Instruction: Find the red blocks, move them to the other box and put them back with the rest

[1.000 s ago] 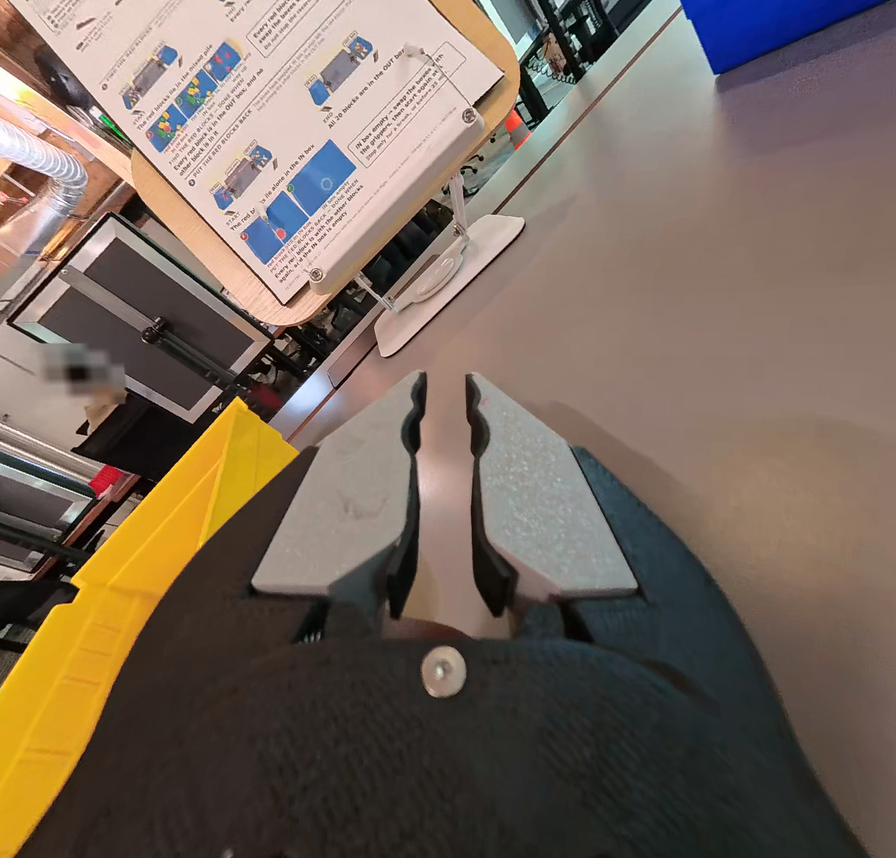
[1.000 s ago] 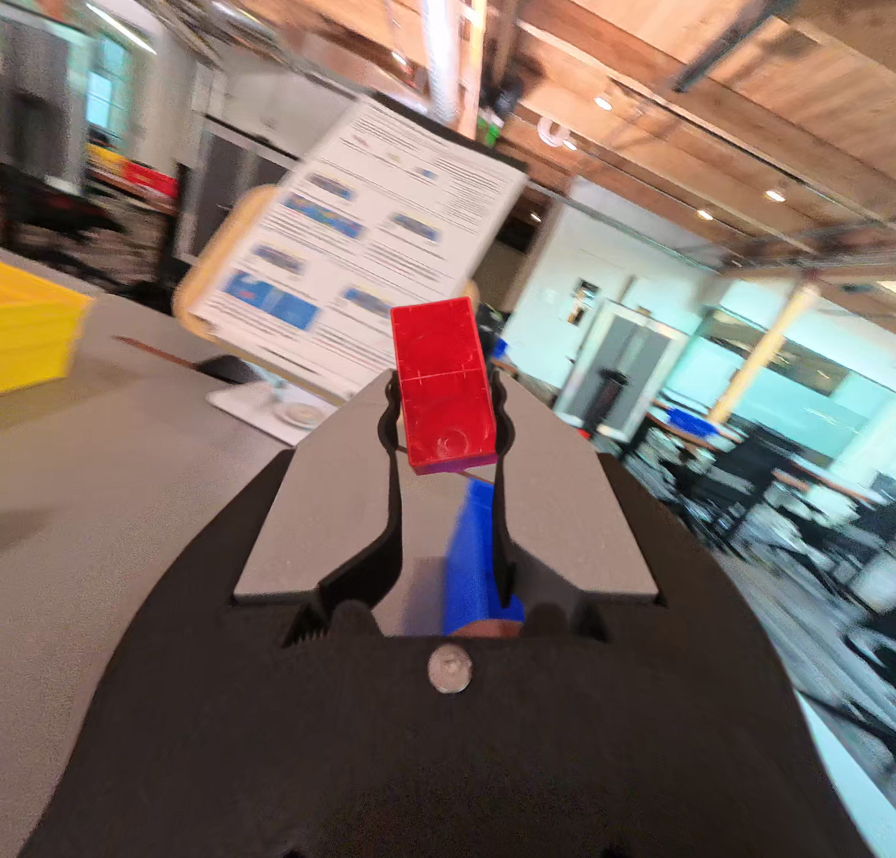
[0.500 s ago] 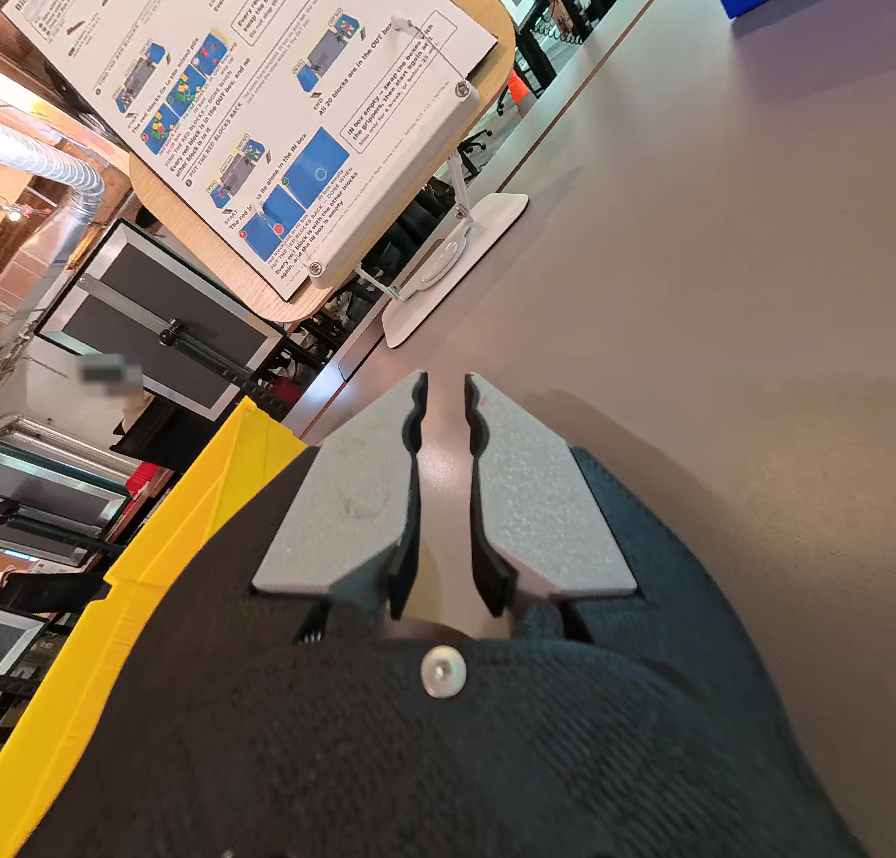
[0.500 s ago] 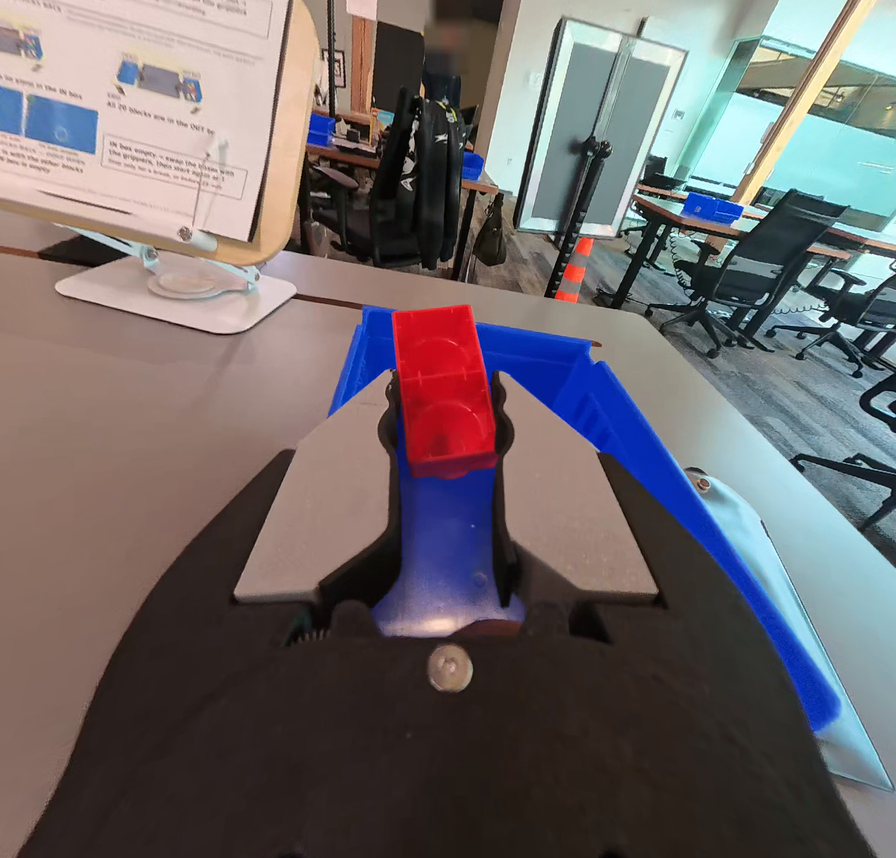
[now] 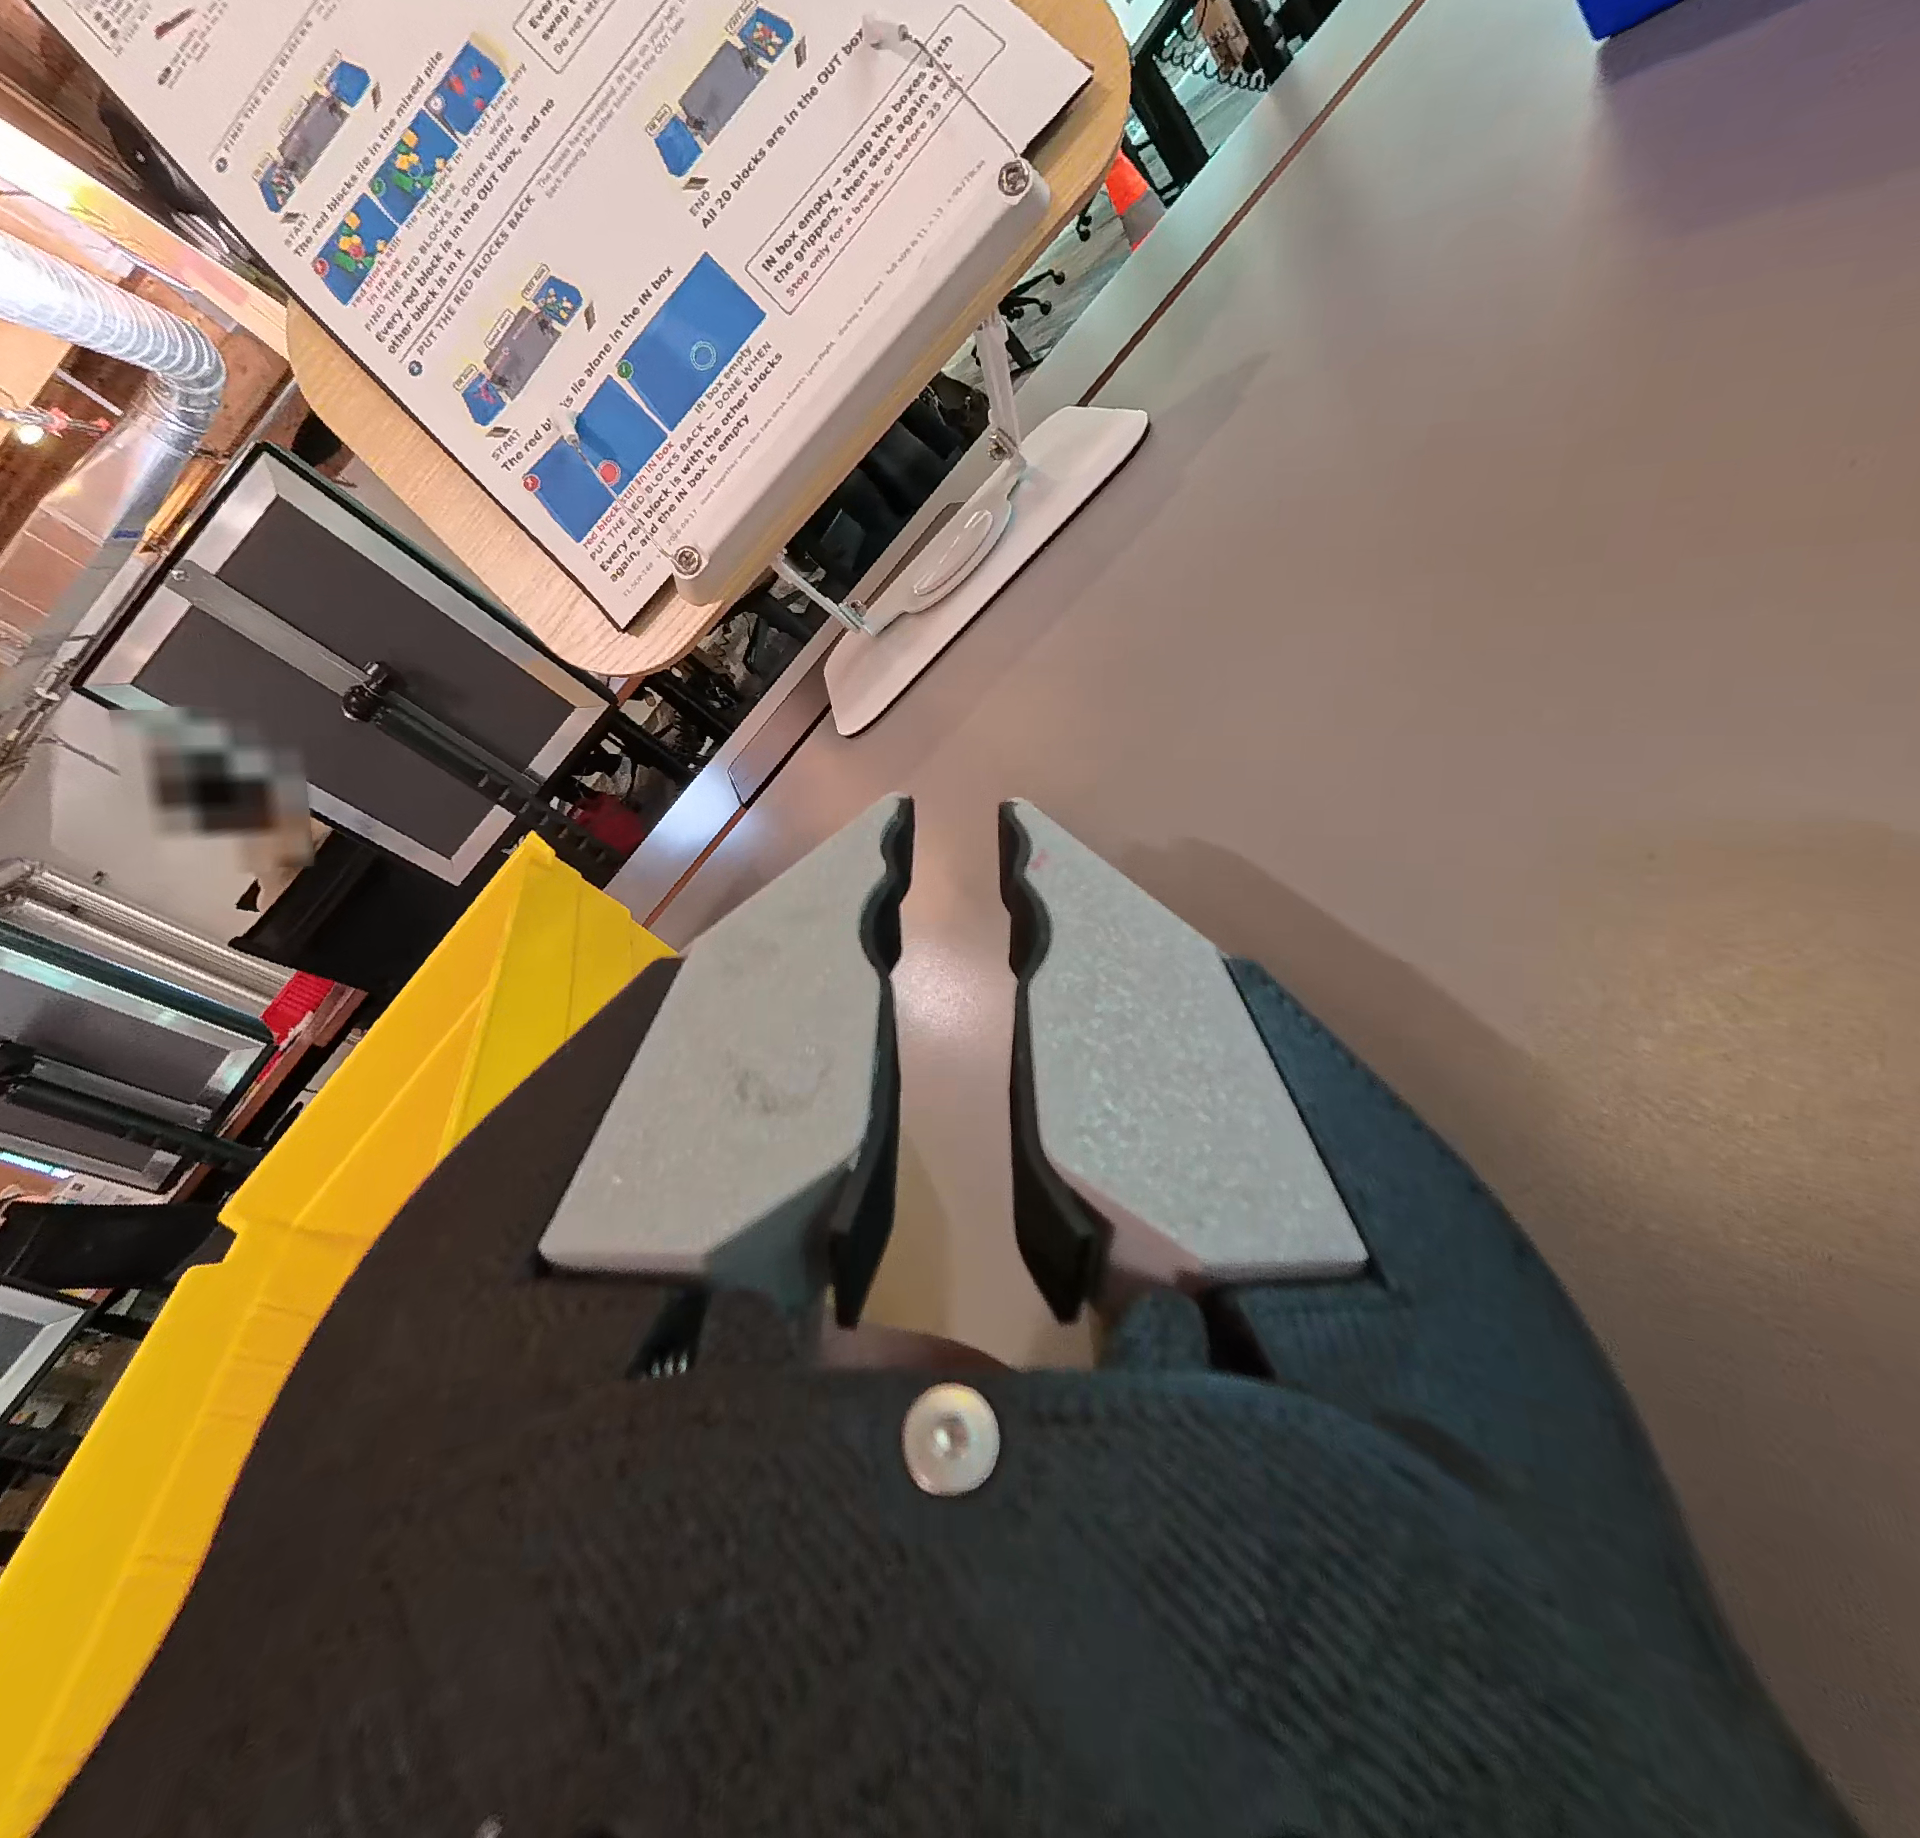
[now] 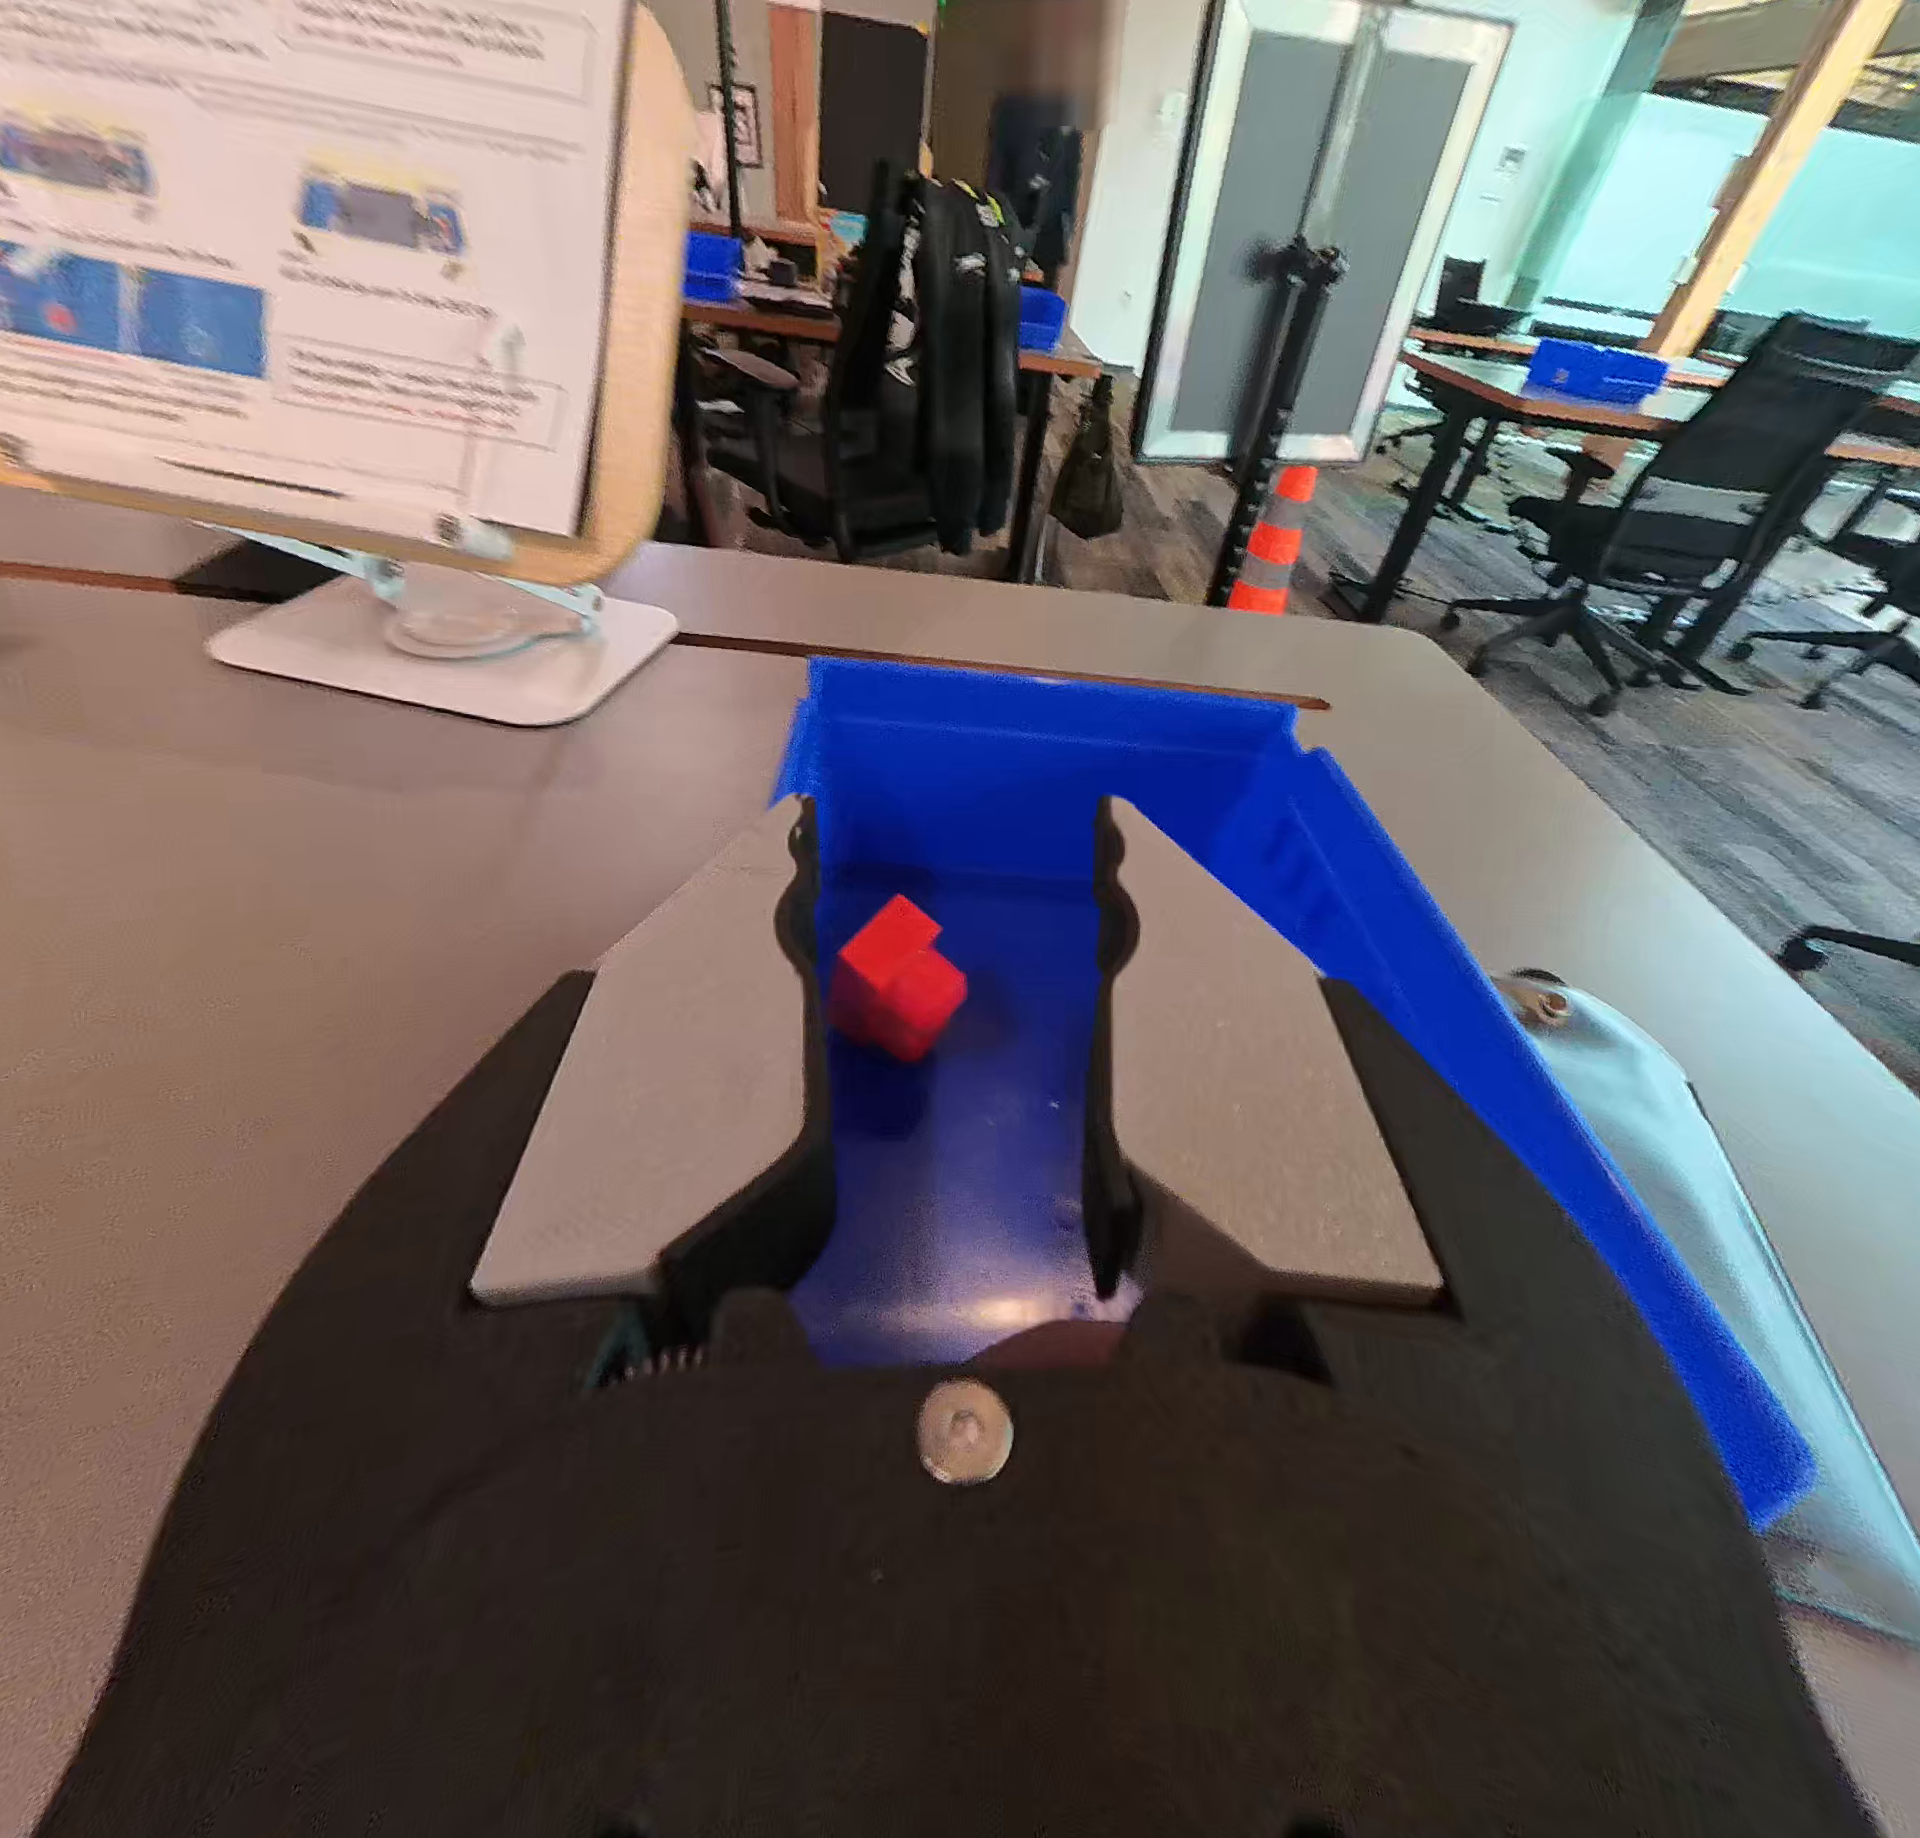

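Hovering my right gripper [image 6: 951, 853], jaws apart and empty, over the blue box [image 6: 1351, 915] where the red block [image 6: 896, 978] lies; descending carelessly could strike its wall. Left gripper [image 5: 956, 832] narrowly parted, idle.

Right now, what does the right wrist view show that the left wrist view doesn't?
Only the right wrist view shows the red block inside the blue box, beyond the open, empty right gripper, plus an orange cone. Only the left wrist view shows the yellow bin and the left gripper, fingers slightly apart. Both show the instruction sheet on its stand and the grey table.
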`<move>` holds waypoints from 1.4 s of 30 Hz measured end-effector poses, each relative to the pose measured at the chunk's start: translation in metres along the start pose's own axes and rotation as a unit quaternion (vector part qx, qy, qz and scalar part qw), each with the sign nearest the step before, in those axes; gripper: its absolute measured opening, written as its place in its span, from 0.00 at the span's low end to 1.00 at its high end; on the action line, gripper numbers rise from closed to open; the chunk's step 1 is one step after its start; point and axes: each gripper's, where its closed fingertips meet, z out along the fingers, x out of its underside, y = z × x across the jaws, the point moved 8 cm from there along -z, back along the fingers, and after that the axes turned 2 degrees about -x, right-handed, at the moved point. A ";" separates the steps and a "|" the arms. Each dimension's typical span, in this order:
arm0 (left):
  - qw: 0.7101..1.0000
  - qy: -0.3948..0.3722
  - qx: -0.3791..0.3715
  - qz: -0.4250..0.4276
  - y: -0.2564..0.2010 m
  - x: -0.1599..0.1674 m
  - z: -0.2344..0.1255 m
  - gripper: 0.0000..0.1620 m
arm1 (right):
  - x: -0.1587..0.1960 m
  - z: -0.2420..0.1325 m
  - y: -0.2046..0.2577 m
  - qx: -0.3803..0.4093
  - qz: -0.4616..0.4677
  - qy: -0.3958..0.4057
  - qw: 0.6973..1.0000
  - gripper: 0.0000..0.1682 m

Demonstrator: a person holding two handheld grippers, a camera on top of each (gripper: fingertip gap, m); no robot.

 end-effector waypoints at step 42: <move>0.927 0.251 0.173 -0.219 0.161 0.065 -0.025 0.25 | 0.085 0.072 0.217 -0.311 -0.100 0.192 0.925 0.34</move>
